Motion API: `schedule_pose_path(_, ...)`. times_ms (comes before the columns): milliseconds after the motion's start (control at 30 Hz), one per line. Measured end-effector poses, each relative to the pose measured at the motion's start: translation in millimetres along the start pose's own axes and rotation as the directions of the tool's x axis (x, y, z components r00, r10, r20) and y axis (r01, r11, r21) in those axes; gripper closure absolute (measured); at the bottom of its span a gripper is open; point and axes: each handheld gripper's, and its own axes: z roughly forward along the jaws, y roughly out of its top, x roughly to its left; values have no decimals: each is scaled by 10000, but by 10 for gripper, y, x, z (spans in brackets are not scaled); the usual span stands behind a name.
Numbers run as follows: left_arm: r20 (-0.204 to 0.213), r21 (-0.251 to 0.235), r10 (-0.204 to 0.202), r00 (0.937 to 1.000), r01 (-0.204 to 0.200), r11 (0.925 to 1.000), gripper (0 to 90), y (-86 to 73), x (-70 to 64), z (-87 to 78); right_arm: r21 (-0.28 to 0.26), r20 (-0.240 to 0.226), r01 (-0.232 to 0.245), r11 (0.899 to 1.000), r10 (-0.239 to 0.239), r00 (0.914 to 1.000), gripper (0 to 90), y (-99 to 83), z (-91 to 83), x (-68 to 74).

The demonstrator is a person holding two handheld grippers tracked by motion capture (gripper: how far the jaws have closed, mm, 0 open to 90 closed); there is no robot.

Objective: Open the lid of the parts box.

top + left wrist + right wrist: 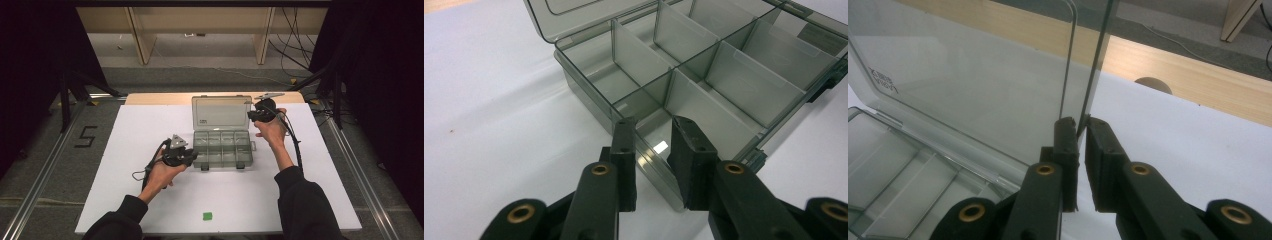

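Observation:
A smoky clear compartment box stands mid-table with its lid raised at the back. My left gripper is at the box's front left corner. In the left gripper view it is open, its jaws either side of the box's side wall, with no contact visible. Dividers split the box into several empty cells. My right gripper is at the lid's right edge. In the right gripper view it is shut on the thin edge of the lid.
The box rests on a white board over a wooden table. A small green square is stuck near the front edge. A "5" is marked on the floor at the left. Cables lie on the floor behind.

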Motion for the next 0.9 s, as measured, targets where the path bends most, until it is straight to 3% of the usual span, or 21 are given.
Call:
schedule_pose_path(167,-52,21,61,10000,-61,10000,723,3,-7,-2,-7,81,60,10000,-60,9999,835,4,1,3)
schedule_pose_path(233,-46,36,30,10000,-30,10000,724,3,-8,-4,-17,105,317,9995,-317,9994,830,-4,7,-14)
schedule_pose_path(300,-48,41,7,10000,-7,10000,724,3,-9,-3,8,95,36,10000,-36,9999,821,-1,8,-4)
schedule_pose_path(500,-63,44,-65,10000,66,10000,724,2,-16,-2,0,-20,-54,10000,54,10000,790,-4,-6,18)
schedule_pose_path(567,-96,88,48,9999,-48,9999,724,5,-14,-7,-149,10,280,9995,-279,9996,782,-15,-3,24)
schedule_pose_path(600,-103,77,2,9999,-1,10000,724,5,-17,-5,-103,-74,36,9999,-36,10000,780,-9,-19,47)
schedule_pose_path(667,-103,91,9,9999,-8,10000,724,5,-18,-7,-101,-196,156,9998,-158,9997,773,-7,-40,61)
schedule_pose_path(700,-107,87,-9,9999,9,10000,724,5,-20,-6,-313,-191,467,9984,-473,9987,768,-7,-33,51)
schedule_pose_path(767,-91,79,2,10000,-1,10000,724,4,-17,-6,-302,-283,259,9992,-267,9992,752,1,-65,87)
schedule_pose_path(800,-66,64,0,10000,1,10000,723,3,-14,-6,-525,-275,519,9973,-534,9982,737,-3,-65,86)
schedule_pose_path(900,-59,47,-85,9999,85,10000,721,1,-18,-3,-760,-408,794,9939,-827,9957,631,3,-123,137)
